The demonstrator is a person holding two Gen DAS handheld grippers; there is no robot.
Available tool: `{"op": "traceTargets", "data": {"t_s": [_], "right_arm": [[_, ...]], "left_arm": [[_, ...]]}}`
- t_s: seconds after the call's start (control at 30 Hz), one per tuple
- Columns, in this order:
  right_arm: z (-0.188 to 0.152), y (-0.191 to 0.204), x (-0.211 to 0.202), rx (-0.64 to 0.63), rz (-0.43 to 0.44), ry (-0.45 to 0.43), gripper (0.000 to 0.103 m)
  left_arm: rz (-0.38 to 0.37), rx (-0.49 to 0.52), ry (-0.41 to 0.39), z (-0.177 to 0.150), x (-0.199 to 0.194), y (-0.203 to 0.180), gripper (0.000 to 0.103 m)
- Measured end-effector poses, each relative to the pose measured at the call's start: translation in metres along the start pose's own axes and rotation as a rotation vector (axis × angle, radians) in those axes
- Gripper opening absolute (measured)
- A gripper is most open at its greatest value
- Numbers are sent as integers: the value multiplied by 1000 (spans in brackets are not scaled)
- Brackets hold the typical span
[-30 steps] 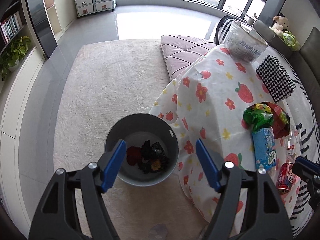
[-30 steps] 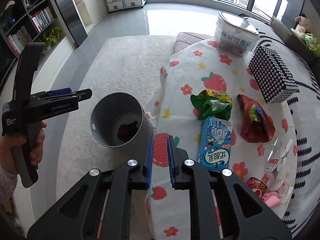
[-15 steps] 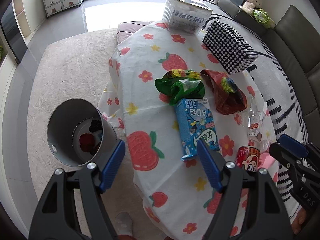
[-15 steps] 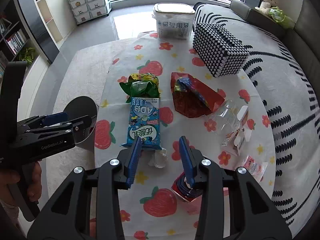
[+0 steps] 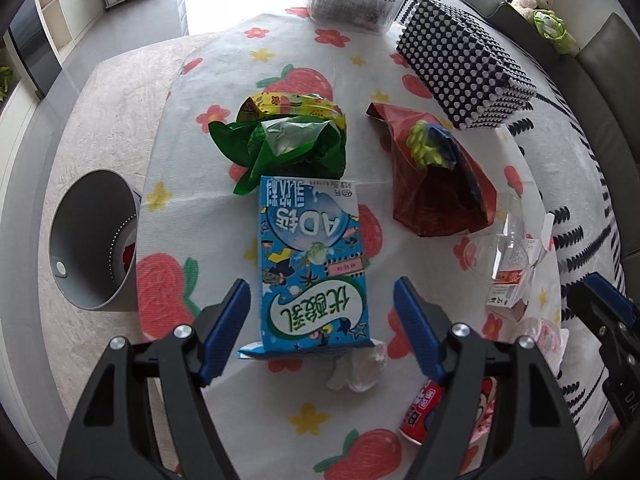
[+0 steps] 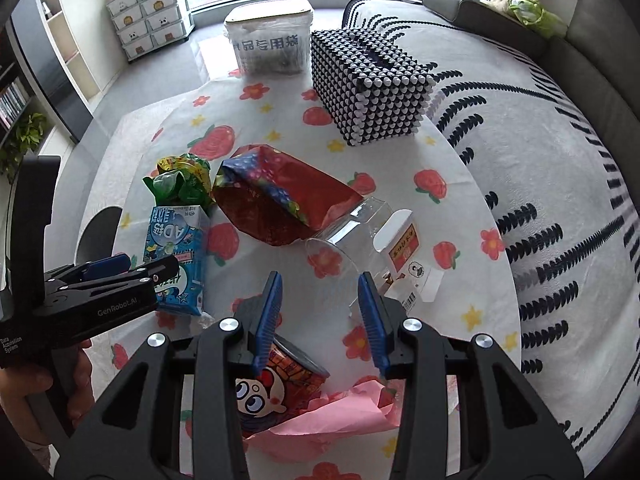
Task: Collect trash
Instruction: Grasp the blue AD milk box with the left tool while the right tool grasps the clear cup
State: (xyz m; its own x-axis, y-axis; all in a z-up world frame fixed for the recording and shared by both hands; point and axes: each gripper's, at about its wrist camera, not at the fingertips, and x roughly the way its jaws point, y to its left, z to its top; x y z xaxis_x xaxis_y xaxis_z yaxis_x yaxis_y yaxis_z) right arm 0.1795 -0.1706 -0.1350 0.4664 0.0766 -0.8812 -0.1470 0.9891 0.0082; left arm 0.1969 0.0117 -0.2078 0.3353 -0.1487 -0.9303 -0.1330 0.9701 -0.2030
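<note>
Left wrist view looks steeply down on a table [image 5: 208, 80] with a strawberry-print cloth. The left gripper [image 5: 320, 324] has its blue fingers [image 5: 226, 326] spread wide, with nothing pressed between them; they stand on either side of the near end of a blue carton [image 5: 310, 264]. The carton lies flat, and its long axis runs from near to far, along the direction of the fingers. Its print is upside down in this view. A white crumpled tissue [image 5: 356, 368] lies just at its near end. Beyond the far end, touching it, sits a green wrapper [image 5: 288, 140], and to the right of that a red bag [image 5: 436, 188] with its opening turned to the far side. A grey bin [image 5: 92, 240] stands on the floor at the left, near the table edge, with something red inside.

Right wrist view shows the right gripper [image 6: 322, 320] partly open and empty. Under its left finger [image 6: 268, 320] a red can [image 6: 276, 380] lies on its side, next to pink paper [image 6: 340, 412]. Just ahead lies a clear plastic box [image 6: 360, 240] with a white label, its long axis slanting away to the left. Farther off stand a black studded box [image 6: 368, 84] and a clear tub [image 6: 272, 44].
</note>
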Motion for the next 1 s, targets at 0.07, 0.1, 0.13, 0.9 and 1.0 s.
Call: {"op": "traceTargets", "data": {"t_s": [0.07,0.1,0.13,0.9,1.0], "right_arm": [[3,-8,6,-5,3,0,38],[3,-11,8,-8,5,-1,38],[3,-13,9,-9,10,0,38],[5,16,75,-287,-135,43,37],[2,17,79,-329,-197,42,27]], "left_arm": [[21,-7,8,0,11,-4,75],[45,-3,1,0,14,-7,79],[62,3,-3,0,19,-8,79],[64,-80,3,-8,12,12,70],[68,-86,0,-9,8,15,70]]}}
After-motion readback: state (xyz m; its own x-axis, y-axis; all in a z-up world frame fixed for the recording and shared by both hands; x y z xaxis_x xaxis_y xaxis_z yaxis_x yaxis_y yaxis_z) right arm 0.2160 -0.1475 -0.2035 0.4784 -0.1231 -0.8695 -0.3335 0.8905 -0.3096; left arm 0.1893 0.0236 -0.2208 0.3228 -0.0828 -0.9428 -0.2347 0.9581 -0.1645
